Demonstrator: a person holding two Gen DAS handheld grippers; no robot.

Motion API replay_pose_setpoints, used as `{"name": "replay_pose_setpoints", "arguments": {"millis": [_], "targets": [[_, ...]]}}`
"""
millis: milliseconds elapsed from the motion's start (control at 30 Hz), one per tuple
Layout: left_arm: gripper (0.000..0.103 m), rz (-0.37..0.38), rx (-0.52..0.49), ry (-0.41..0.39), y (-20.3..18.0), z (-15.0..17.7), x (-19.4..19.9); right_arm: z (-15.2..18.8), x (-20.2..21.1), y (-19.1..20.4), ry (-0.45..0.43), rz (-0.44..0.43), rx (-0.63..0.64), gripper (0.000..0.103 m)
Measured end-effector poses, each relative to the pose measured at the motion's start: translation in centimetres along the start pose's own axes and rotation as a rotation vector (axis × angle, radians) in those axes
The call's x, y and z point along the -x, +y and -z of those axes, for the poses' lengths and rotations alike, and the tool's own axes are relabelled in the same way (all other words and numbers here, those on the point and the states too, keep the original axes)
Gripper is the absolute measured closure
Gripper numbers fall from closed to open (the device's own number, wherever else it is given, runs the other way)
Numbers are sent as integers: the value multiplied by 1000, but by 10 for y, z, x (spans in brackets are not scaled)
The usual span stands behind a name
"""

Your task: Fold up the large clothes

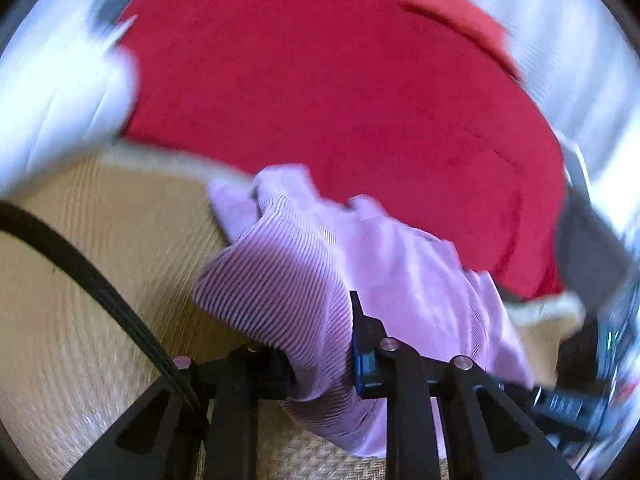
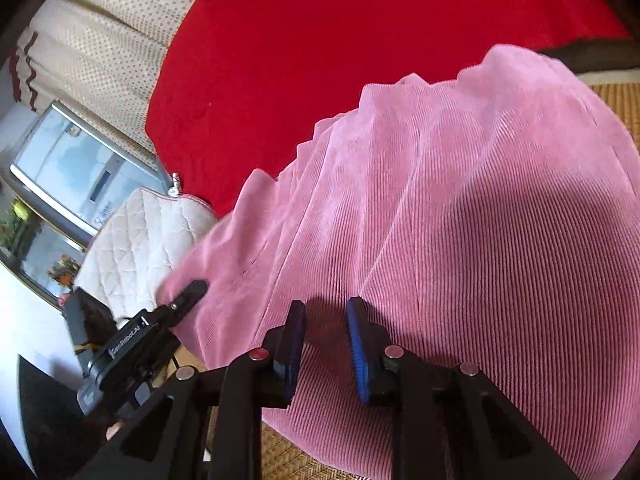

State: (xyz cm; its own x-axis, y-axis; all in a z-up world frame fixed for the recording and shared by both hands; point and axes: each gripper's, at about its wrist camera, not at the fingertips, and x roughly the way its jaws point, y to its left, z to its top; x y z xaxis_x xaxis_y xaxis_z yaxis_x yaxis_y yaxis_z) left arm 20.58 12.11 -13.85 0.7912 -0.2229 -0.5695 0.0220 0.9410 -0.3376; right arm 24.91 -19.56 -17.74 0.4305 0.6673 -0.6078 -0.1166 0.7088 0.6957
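Observation:
A pink corduroy garment (image 2: 460,208) lies bunched over a woven mat, its far edge on a red cloth (image 2: 320,40). My left gripper (image 1: 320,340) is shut on a fold of the pink garment (image 1: 360,248) and lifts it; its left finger is hidden by the fabric. In the right wrist view the left gripper (image 2: 192,292) grips the garment's left edge. My right gripper (image 2: 326,332) hovers just above the garment, its jaws apart with nothing between them.
The woven straw mat (image 1: 100,260) covers the floor. The red cloth (image 1: 320,80) spreads beyond the garment. A white quilted cushion (image 2: 140,240), a dotted cream fabric (image 2: 108,48) and a glass-fronted cabinet (image 2: 72,176) stand at the left.

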Motion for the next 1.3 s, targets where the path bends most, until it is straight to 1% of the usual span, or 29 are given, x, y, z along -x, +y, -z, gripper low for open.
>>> {"name": "replay_pose_setpoints", "arguments": {"millis": [67,100,133,167,200,233,267,300,333,400,467,567,700,767,800,867,900,933,967,1000,1033,1067,1100,1133,1167,1200,1233,1267,1300], "targets": [[82,1,-183,-37,-38,2,6,-5,2,-8,23,-49,-42,78],[83,13,-254,-43,-55,7,6,-8,6,-16,39,-94,-85,76],[83,48,-346,-29,-77,17,2,-11,10,-22,44,-124,-119,76],[83,73,-409,2,-89,29,-2,-14,14,-28,44,-146,-146,75],[83,84,-476,41,-102,41,-11,-18,21,-32,27,-158,-162,68],[84,73,-545,72,-112,56,-22,-22,28,-35,5,-154,-165,61],[84,59,-578,65,-116,66,-26,-25,34,-37,-18,-157,-169,35],[84,48,-597,36,-118,71,-26,-28,41,-39,-53,-177,-176,21],[84,45,-607,33,-118,72,-26,-31,48,-40,-82,-198,-180,19],[84,80,-576,47,-111,66,-26,-37,53,-38,-97,-234,-171,18],[84,106,-548,58,-106,62,-26,-43,48,-34,-78,-217,-155,18],[84,94,-576,51,-106,66,-20,-52,32,-24,-44,-214,-129,18],[83,109,-557,59,-105,64,-22,-71,4,-4,11,-174,-71,18],[83,112,-565,60,-105,66,-23,-77,-10,6,33,-158,-51,18],[83,114,-568,60,-104,66,-23,-80,-17,11,44,-150,-36,15],[83,127,-565,65,-101,65,-21,-83,-35,18,71,-96,9,13],[81,137,-560,70,-98,62,-18,-82,-44,21,72,-66,37,15],[76,150,-550,80,-95,59,-15,-80,-49,21,74,-42,65,21],[72,183,-536,101,-90,53,-8,-79,-53,22,77,-12,98,50],[66,230,-520,118,-85,47,-1,-77,-57,20,90,-10,104,77],[61,305,-495,125,-76,39,13,-76,-59,13,97,-18,64,78],[58,344,-477,114,-68,33,22,-77,-57,8,87,-24,43,83],[49,367,-450,82,-55,25,35,-76,-53,5,75,-23,34,85],[42,367,-410,46,-40,17,45,-75,-51,4,66,-18,34,86],[41,363,-364,30,-26,11,47,-73,-49,4,59,-14,35,86],[41,355,-310,40,-11,5,43,-70,-47,6,52,-9,42,87],[41,341,-230,82,3,1,29,-69,-48,11,43,0,54,87],[42,335,-128,157,17,0,8,-67,-46,15,37,4,61,88],[51,337,-53,222,24,3,-11,-65,-44,20,25,2,74,88]]}}
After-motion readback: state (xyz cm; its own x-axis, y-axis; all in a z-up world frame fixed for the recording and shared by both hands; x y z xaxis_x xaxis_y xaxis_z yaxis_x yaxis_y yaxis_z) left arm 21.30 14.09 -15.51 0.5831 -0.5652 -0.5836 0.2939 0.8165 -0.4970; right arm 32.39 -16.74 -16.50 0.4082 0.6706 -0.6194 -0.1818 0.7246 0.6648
